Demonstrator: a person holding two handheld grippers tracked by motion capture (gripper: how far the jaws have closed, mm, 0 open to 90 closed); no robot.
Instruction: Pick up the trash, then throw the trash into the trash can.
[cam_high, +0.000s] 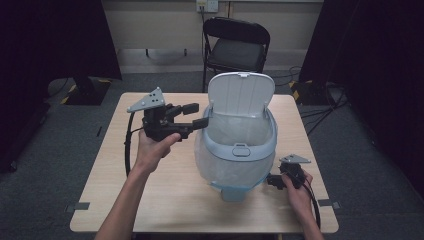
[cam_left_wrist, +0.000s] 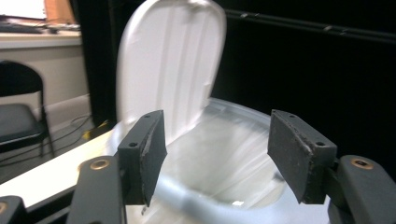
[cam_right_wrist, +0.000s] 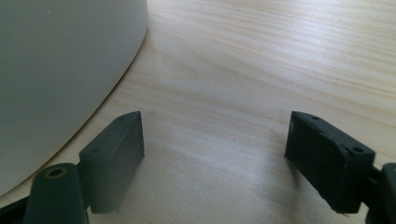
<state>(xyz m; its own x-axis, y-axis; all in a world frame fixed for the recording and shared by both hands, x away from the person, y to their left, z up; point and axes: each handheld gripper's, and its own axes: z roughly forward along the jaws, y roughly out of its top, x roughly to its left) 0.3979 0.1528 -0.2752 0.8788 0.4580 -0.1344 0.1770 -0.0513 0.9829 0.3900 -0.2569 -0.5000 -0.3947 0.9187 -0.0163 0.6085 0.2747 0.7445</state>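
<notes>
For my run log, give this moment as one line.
left gripper: open, at rim of lidded white plastic bin | right gripper: open, over wooden table

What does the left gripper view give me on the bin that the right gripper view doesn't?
Left gripper view: the bin's lid standing open, the clear liner inside, the rim between the open left gripper jaws, and a chair.
Right gripper view: the bin's outer wall low beside the open right gripper, with bare table between its jaws.
Both: the bin and the table.
</notes>
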